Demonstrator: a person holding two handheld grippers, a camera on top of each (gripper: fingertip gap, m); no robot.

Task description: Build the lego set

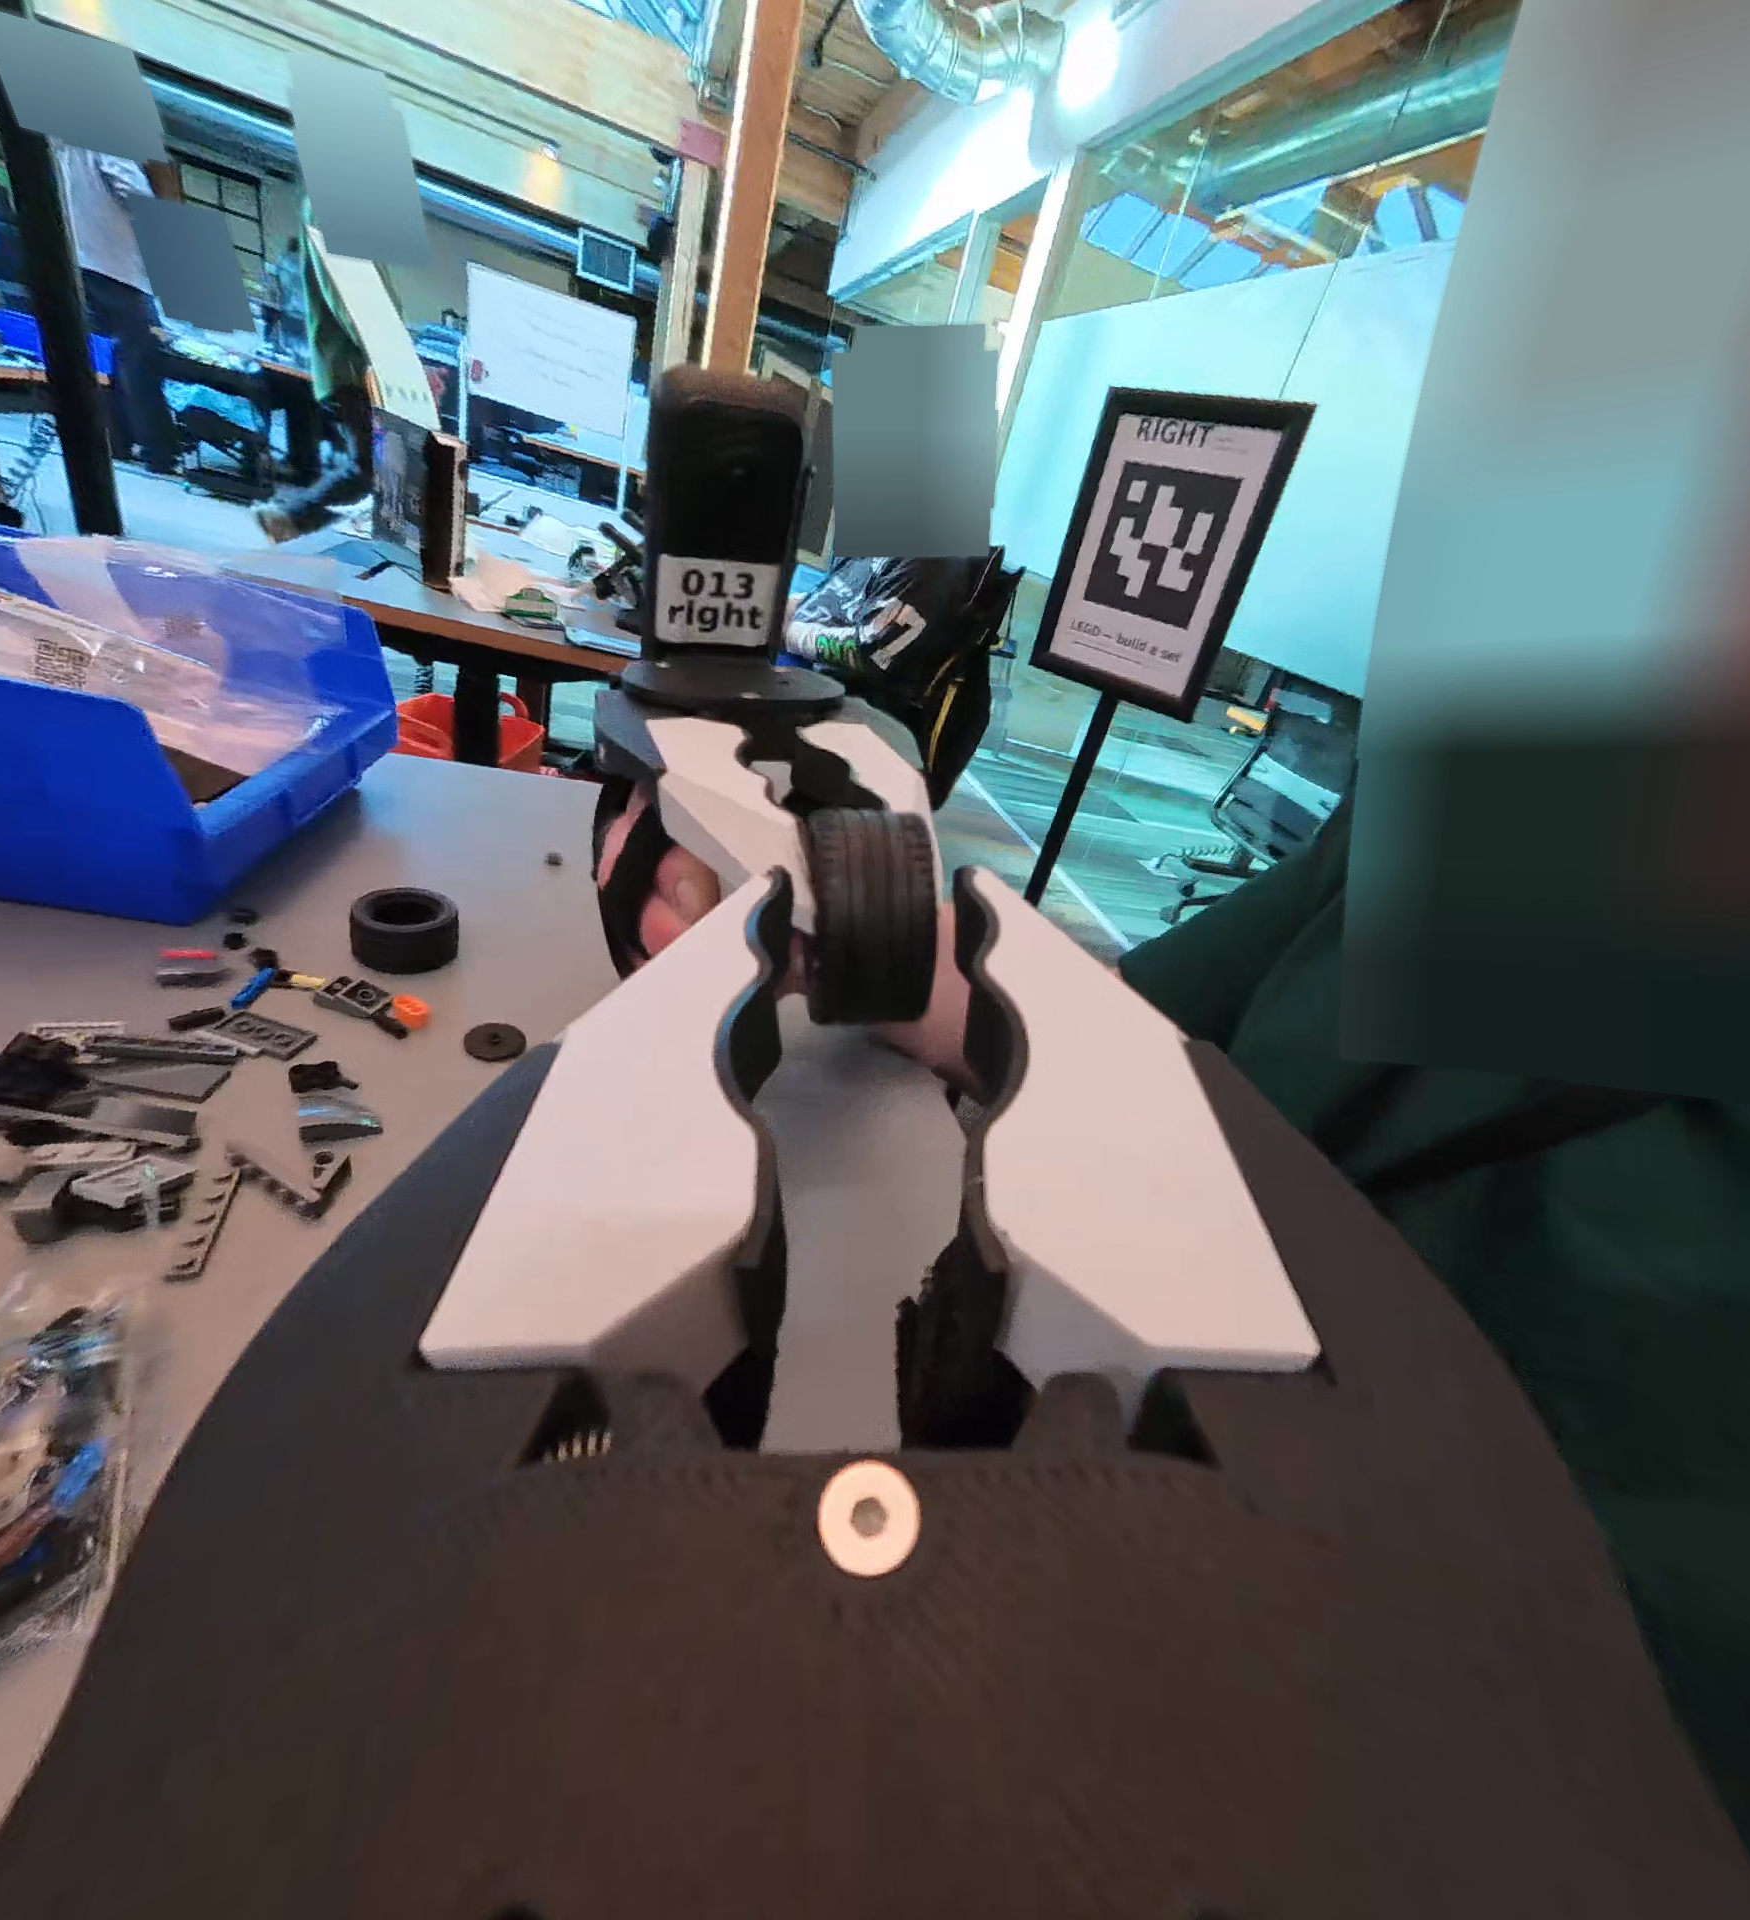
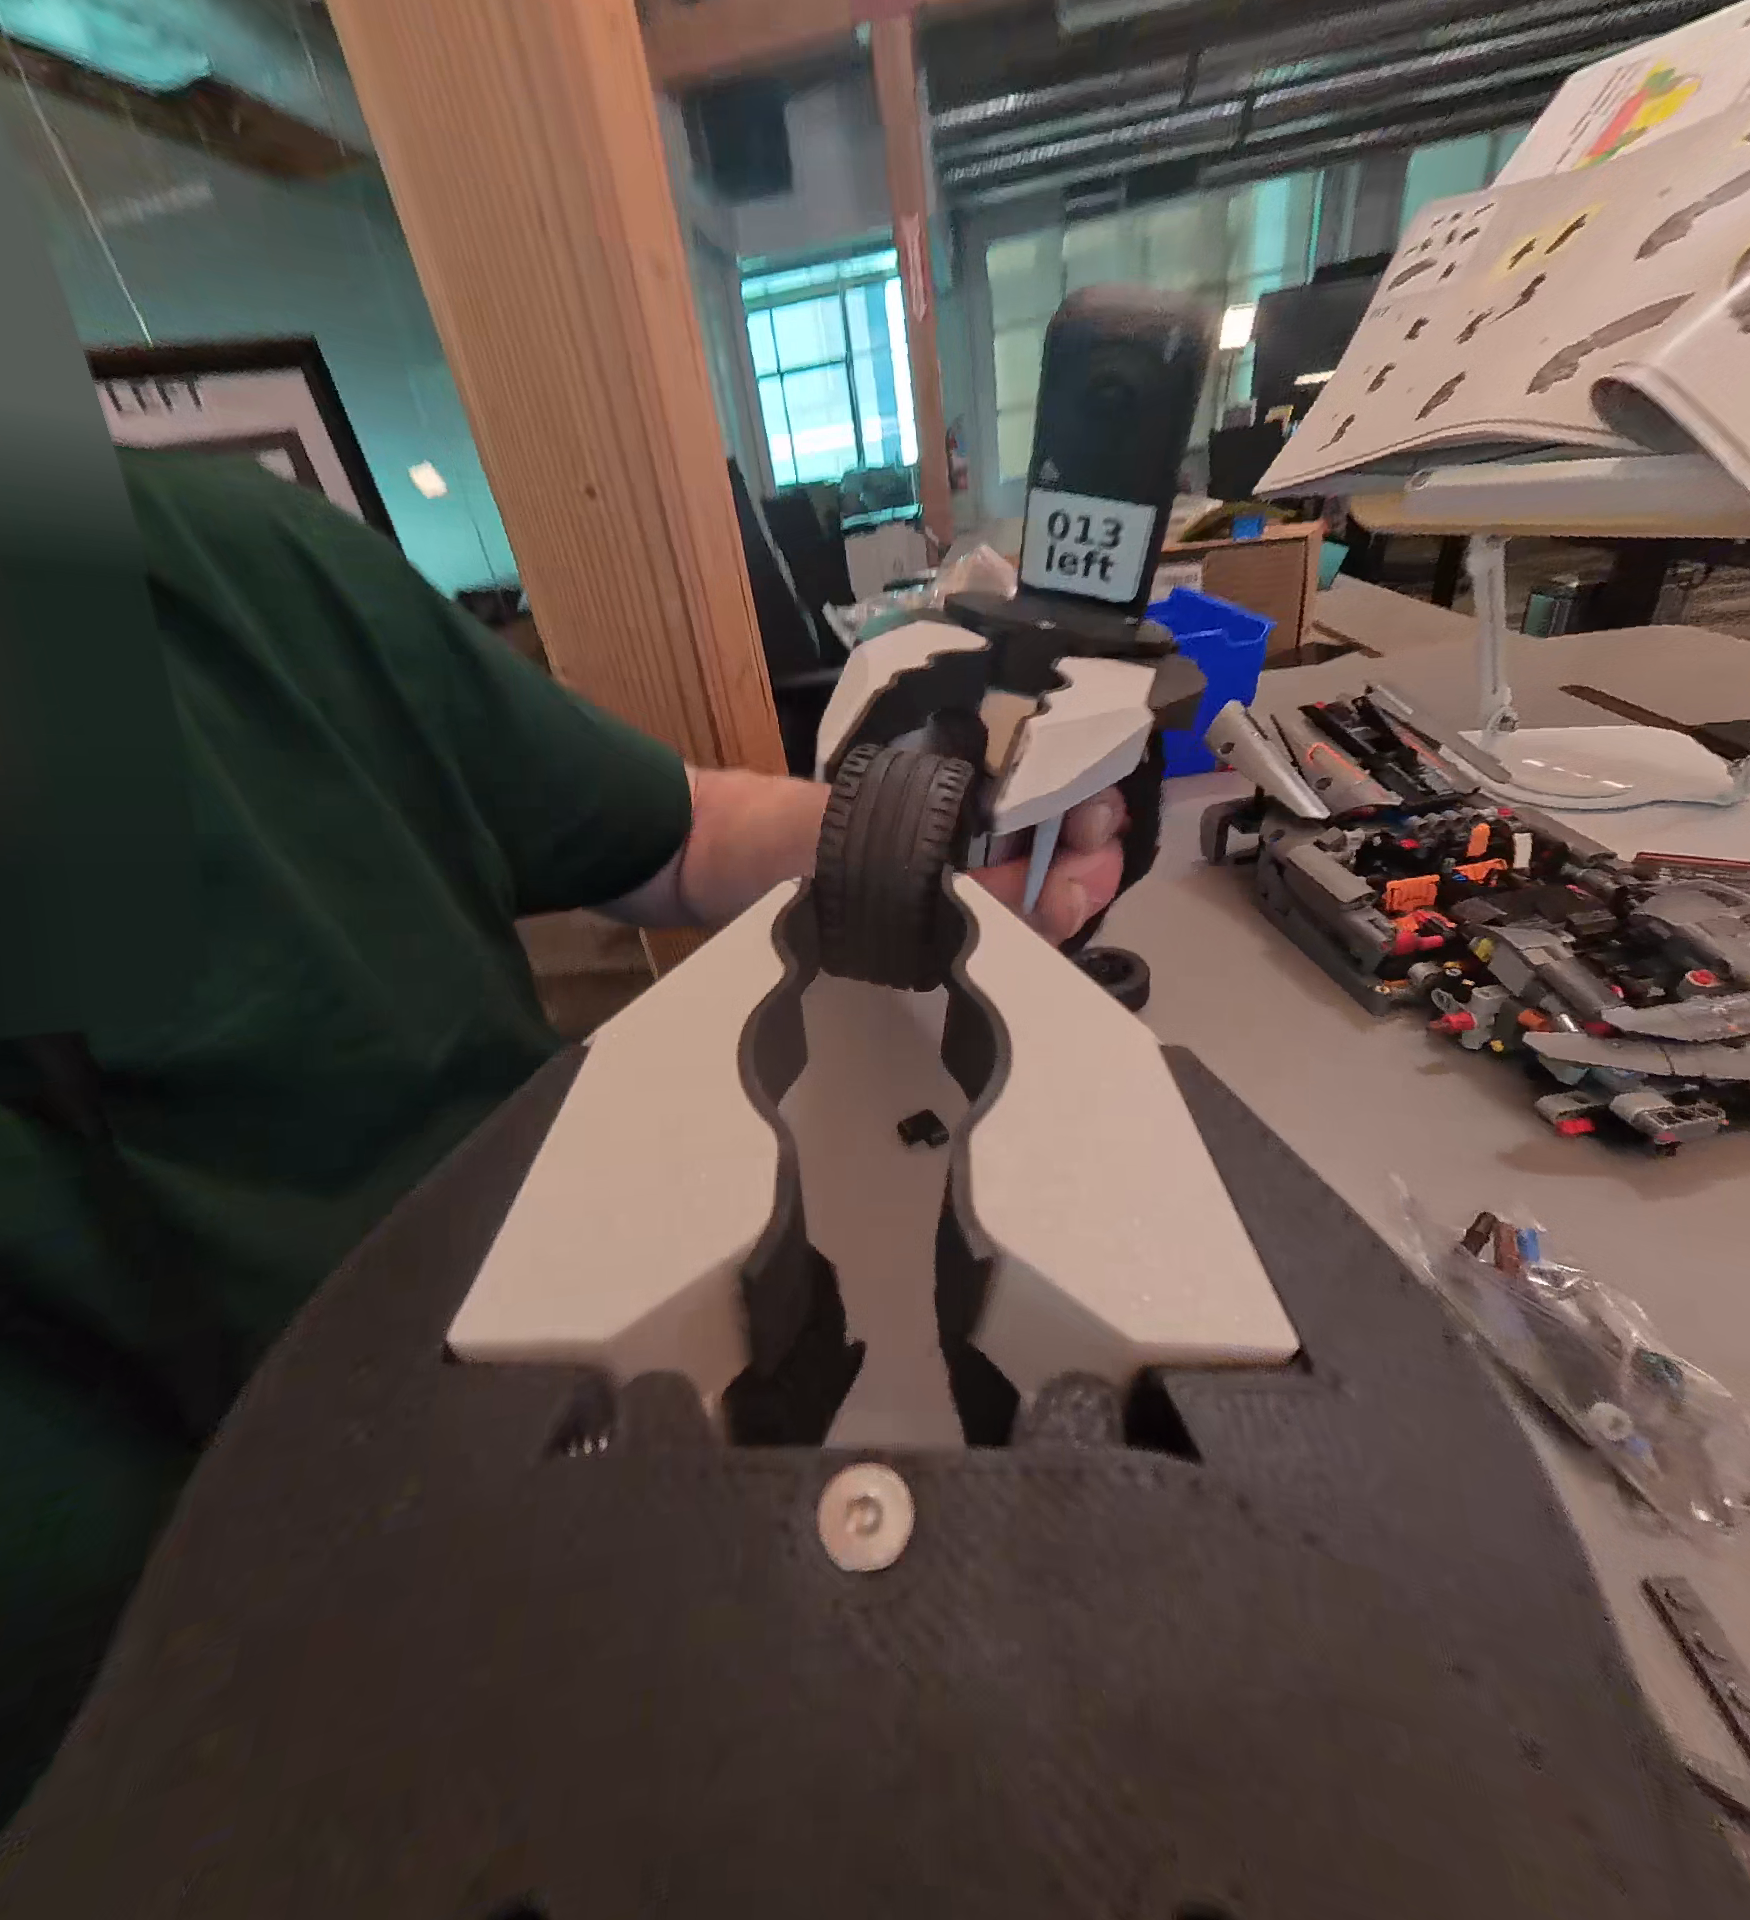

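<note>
Currently both grippers, left gripper [image 1: 866, 940] and right gripper [image 2: 876, 930], clamp one black rubber tyre [image 1: 869, 914] mid-air, unmounted, beside the largely assembled grey brick car [image 2: 1536, 935] on the counter [image 2: 1318, 1091].

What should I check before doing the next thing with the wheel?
1. Right gripper pinching the tyre: ok, both fingers touch it.
2. Left gripper holding it too: cannot tell, slight gaps show beside the fingertips.
3. Rim inside the tyre: cannot tell, only tread shows.
4. Spare tyre ready: ok, lying free on the table.
5. Car model on the table nearby: ok.
6. Instruction booklet open: ok, propped on its stand.
</note>
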